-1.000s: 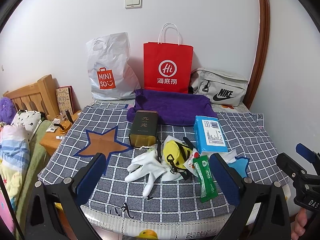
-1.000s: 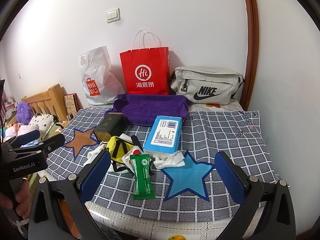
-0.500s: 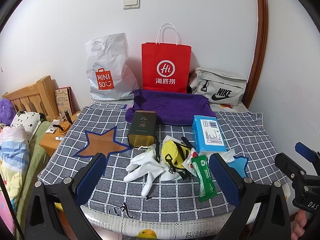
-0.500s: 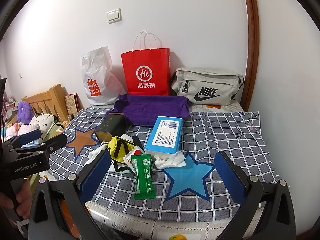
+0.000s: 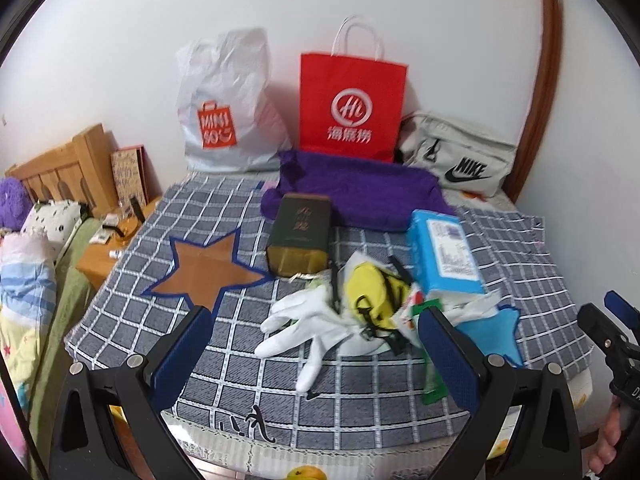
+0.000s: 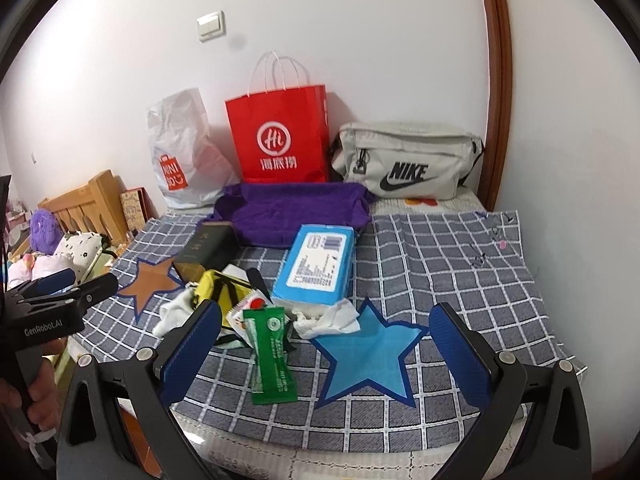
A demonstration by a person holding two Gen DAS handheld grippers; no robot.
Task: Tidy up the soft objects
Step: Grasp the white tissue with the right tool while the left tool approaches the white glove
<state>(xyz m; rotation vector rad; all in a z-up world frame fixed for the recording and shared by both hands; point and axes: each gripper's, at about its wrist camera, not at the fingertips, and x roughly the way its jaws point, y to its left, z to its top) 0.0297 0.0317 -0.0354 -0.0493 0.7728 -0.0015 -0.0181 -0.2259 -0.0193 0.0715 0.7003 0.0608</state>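
Both grippers — left gripper, right gripper — gape wide, empty. The limp white cloth glove lies just ahead between the left's fingers — light, floppy; pinch its palm.

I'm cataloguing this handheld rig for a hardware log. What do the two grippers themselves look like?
Both match: black frames with silver screws, each ending in two flat fingers faced with dark blue textured pads. The left gripper shows white "GenRobot.AI" lettering on its body in the right wrist view. The right gripper shows partial white letters in the left wrist view. No cables or sleeves are visible.
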